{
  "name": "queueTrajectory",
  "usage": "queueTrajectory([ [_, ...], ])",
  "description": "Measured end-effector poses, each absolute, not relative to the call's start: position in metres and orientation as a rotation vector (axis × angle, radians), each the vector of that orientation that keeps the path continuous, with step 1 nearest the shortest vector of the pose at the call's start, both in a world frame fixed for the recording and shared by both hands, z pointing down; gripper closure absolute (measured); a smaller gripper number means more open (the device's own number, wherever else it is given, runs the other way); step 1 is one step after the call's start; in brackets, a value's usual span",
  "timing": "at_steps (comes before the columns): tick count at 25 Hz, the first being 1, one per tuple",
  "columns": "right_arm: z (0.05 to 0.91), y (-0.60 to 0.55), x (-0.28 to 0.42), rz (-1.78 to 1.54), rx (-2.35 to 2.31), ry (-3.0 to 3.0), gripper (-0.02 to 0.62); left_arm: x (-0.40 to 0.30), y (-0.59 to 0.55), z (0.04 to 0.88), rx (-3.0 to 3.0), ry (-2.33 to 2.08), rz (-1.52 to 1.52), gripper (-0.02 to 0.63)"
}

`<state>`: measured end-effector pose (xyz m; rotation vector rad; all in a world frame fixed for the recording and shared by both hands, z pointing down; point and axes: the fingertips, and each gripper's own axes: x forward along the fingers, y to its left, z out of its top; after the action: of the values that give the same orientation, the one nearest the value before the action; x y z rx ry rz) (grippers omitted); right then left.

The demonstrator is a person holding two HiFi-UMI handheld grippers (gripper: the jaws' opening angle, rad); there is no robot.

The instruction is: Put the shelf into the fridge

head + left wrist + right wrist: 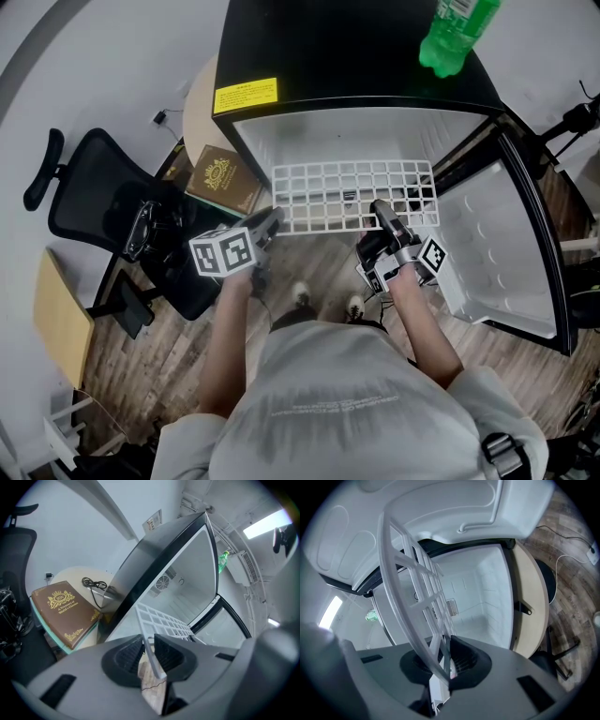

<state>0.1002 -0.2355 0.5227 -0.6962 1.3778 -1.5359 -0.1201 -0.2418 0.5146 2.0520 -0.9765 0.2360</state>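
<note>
Shelf [352, 195], a white plastic grid, hangs level between two hand-held grippers at the open mouth of the fridge [356, 56], seen from above the person's shoulders. Nearest the camera, a grey-shirted torso fills the lower frame and both forearms reach forward. The hands are largely hidden under the gripper bodies.

The left gripper [269, 221] is clamped on the shelf's near left corner. Its own view shows the thin rim pinched between the two dark pads. The right gripper [379, 212] grips the near edge further right, with the rim and one bar caught between its jaws. Both gripper bodies cover parts of that near edge.

Beyond them the grid spans almost the full width of the white cavity. How deep it reaches inside cannot be judged from above, and it screens the lower interior. The fridge door [506, 272] stands swung open at right, its white liner facing inward.

Left of the fridge, a brown book [223, 178] lies on a round tabletop [199, 103] that is partly hidden behind the cabinet. A black cable [93, 585] shows beside the book only in the left gripper view. A black office chair [103, 197] stands on the wooden floor [122, 366].

Farthest off, a green bottle [455, 33] sits on the fridge's black top, cut off by the frame edge. The print on the yellow label [246, 95] is too small to read.
</note>
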Motion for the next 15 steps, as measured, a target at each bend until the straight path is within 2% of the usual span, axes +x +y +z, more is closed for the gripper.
queueTrajectory([
  [15,0.523,-0.251,0.102,-1.564,-0.715,1.407,0.547,-0.117,-0.251,0.514,2.036,-1.019,0.216,0.535],
])
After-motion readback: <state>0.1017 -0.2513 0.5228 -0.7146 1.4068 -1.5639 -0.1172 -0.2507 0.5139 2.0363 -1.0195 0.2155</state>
